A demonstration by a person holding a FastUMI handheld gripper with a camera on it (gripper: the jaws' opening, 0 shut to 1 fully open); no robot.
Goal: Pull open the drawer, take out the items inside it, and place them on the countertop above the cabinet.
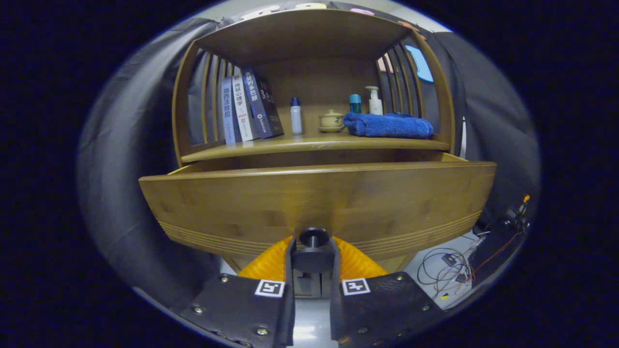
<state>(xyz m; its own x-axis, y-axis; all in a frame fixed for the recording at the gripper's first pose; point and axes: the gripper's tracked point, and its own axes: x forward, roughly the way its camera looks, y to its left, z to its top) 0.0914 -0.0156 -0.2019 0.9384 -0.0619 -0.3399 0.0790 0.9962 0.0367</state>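
A wooden cabinet fills the view, and its drawer (316, 198) stands pulled out toward me, the wide front panel close ahead. A dark round knob (313, 238) juts from the lower middle of that panel. My gripper (313, 258) is shut on the knob, one finger pressing each side of it. The drawer's inside is hidden behind its front panel. Above the drawer lies the countertop (314, 143), a wooden shelf under a curved roof.
On the countertop stand several books (249, 108) at the left, a small white bottle (296, 116), a lidded cup (331, 121), a teal-capped bottle (355, 103), a pump bottle (375, 100) and a folded blue towel (389, 124). Loose wires (452, 268) lie on the floor to the right.
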